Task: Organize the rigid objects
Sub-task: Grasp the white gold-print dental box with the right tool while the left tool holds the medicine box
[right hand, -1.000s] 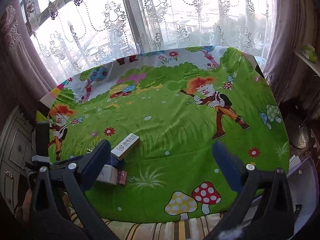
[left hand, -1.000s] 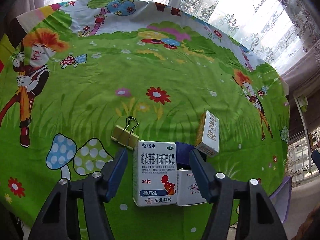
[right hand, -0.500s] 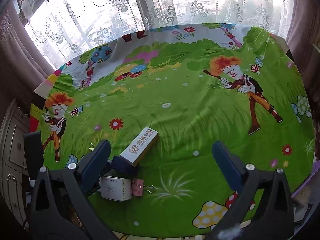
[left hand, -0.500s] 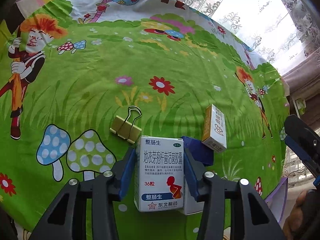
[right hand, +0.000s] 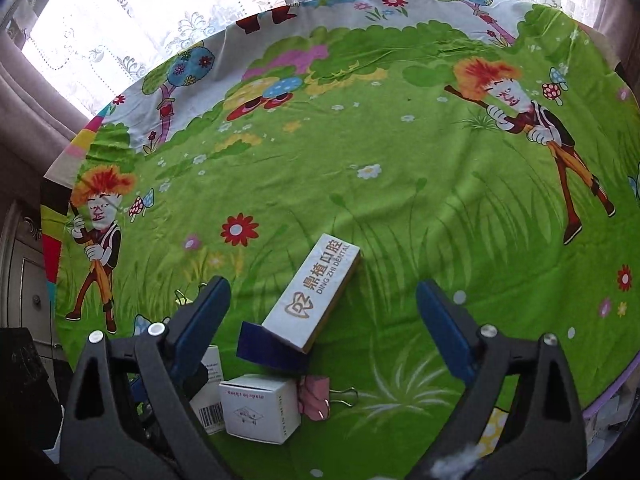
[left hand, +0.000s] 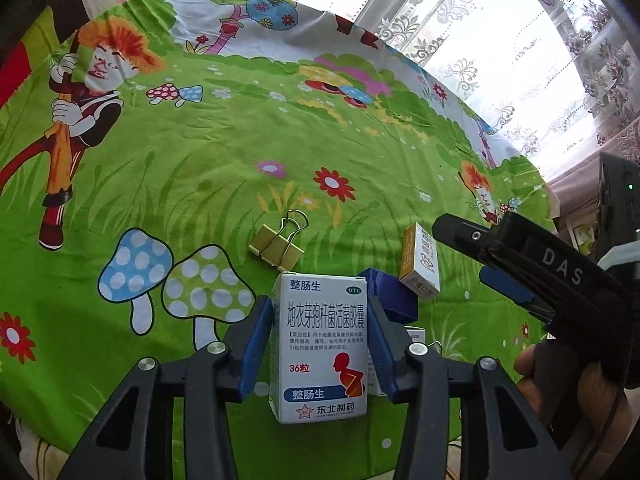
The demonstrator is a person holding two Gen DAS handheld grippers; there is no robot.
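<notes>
Now L jaws tight on medicine box (left hand: 320, 344).

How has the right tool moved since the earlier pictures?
Yes. The right tool came down toward the long box, which now lies between its open fingers; earlier the box sat by the left finger.

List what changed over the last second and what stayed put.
The left gripper closed its jaws onto the white medicine box. The right gripper came down toward the dental box, jaws narrowing slightly, nothing gripped. The gold binder clip and blue box stayed.
</notes>
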